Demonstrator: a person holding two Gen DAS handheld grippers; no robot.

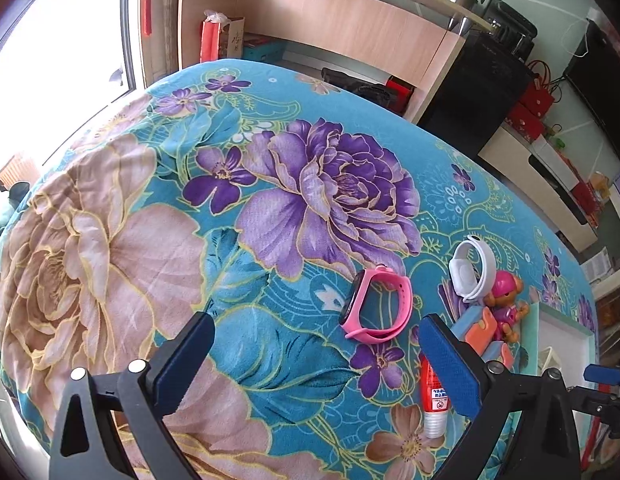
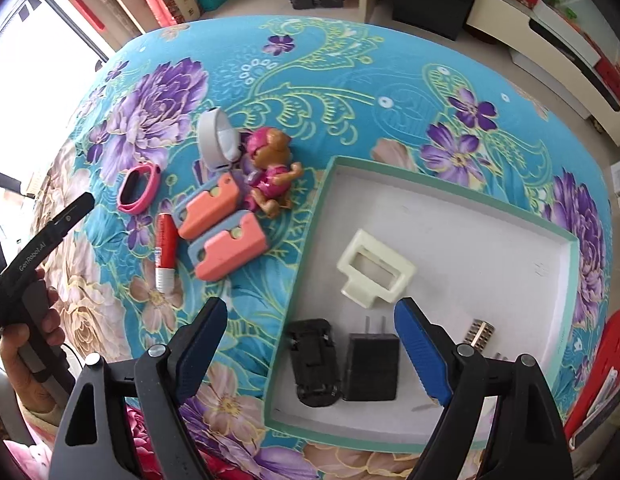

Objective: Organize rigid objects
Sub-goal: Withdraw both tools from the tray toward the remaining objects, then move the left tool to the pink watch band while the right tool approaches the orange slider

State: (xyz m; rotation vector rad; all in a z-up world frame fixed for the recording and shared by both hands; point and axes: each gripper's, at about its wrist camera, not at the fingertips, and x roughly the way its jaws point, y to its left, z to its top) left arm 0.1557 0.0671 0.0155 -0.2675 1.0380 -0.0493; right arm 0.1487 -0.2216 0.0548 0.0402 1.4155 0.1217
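On the flowered bedspread lie a pink watch band [image 1: 375, 307] [image 2: 138, 188], a white watch band [image 1: 470, 268] [image 2: 216, 138], a pink toy pup [image 1: 506, 300] [image 2: 270, 168], two orange-and-blue blocks [image 2: 218, 226] [image 1: 484, 330] and a red glue stick [image 2: 166, 246] [image 1: 434, 396]. A white tray with a teal rim [image 2: 326, 184] holds a cream frame [image 2: 374, 268], a black charger plug [image 2: 372, 364], a black clip [image 2: 314, 360] and a small metal piece [image 2: 480, 334]. My left gripper [image 1: 316, 356] is open and empty, just short of the pink band. My right gripper [image 2: 310, 344] is open and empty above the tray's near-left corner.
The bed ends at the far side; beyond it stand a wooden desk [image 1: 330, 28], a black cabinet [image 1: 474, 92] and a low white unit with red boxes [image 1: 550, 168]. A red object [image 2: 602, 364] lies at the bed's right edge. The tray's corner shows in the left wrist view [image 1: 562, 336].
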